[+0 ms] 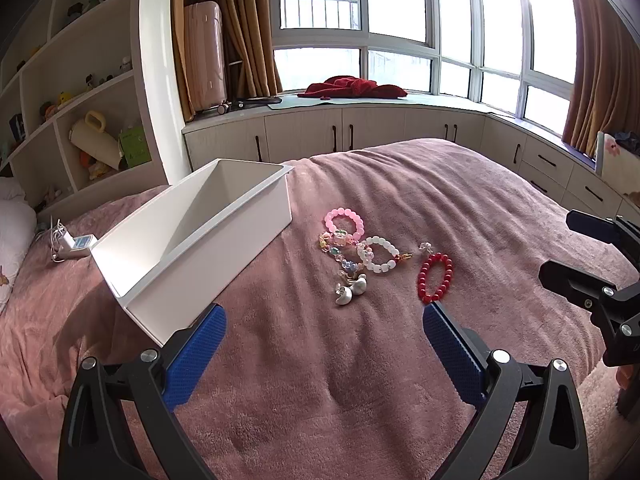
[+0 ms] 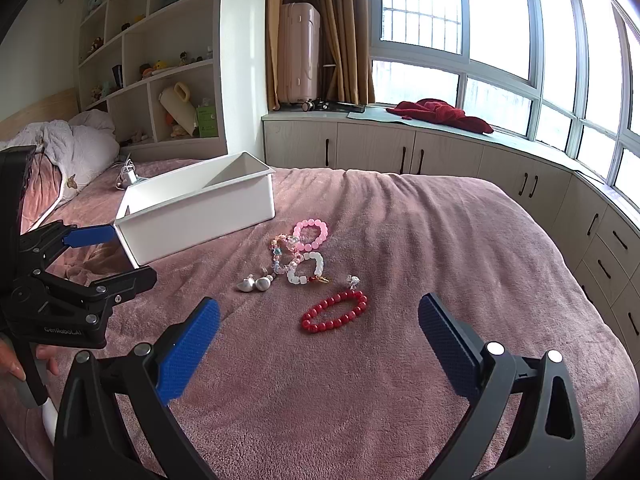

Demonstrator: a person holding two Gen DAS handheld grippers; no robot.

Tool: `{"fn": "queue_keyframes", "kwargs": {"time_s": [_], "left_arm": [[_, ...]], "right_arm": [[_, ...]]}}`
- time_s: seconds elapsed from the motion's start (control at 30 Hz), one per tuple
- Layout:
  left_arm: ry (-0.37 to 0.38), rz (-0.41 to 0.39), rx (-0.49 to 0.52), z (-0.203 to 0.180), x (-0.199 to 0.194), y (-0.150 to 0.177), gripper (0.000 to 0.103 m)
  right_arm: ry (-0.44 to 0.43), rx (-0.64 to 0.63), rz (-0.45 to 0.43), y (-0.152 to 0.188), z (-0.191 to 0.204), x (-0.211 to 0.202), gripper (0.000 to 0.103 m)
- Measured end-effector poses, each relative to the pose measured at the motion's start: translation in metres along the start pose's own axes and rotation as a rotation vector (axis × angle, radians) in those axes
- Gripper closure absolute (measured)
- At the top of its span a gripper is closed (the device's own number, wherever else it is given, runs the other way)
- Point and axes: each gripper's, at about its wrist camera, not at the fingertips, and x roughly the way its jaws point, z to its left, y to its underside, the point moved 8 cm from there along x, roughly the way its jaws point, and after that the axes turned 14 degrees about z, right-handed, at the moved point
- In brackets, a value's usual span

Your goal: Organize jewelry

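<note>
On the pink blanket lie a red bead bracelet (image 1: 435,278) (image 2: 335,311), a white bead bracelet (image 1: 378,254) (image 2: 306,268), a pink bead bracelet (image 1: 345,222) (image 2: 311,234), a multicolour bead bracelet (image 1: 340,249) (image 2: 282,252) and pearly silver earrings (image 1: 351,290) (image 2: 254,282). An empty white box (image 1: 208,248) (image 2: 200,216) stands left of them. My left gripper (image 1: 322,318) (image 2: 126,254) is open, hovering short of the earrings. My right gripper (image 2: 318,312) (image 1: 560,246) is open too, just short of the red bracelet.
The blanket-covered bed (image 2: 400,220) drops off at the right toward cabinets (image 2: 440,156) under the window. A charger with cable (image 1: 74,244) lies behind the box, near pillows (image 2: 84,148). Shelves (image 2: 152,60) stand at the back left. A hand (image 2: 16,364) holds the left gripper's handle.
</note>
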Motion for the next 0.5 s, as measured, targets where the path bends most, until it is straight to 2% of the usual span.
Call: {"fn": "queue_keyframes", "kwargs": {"time_s": [0.5], "left_arm": [[-0.006, 0.009, 0.001, 0.0049, 0.0029, 0.0042, 0.004]], "right_arm": [[0.003, 0.002, 0.003, 0.0003, 0.0001, 0.0006, 0.005]]}}
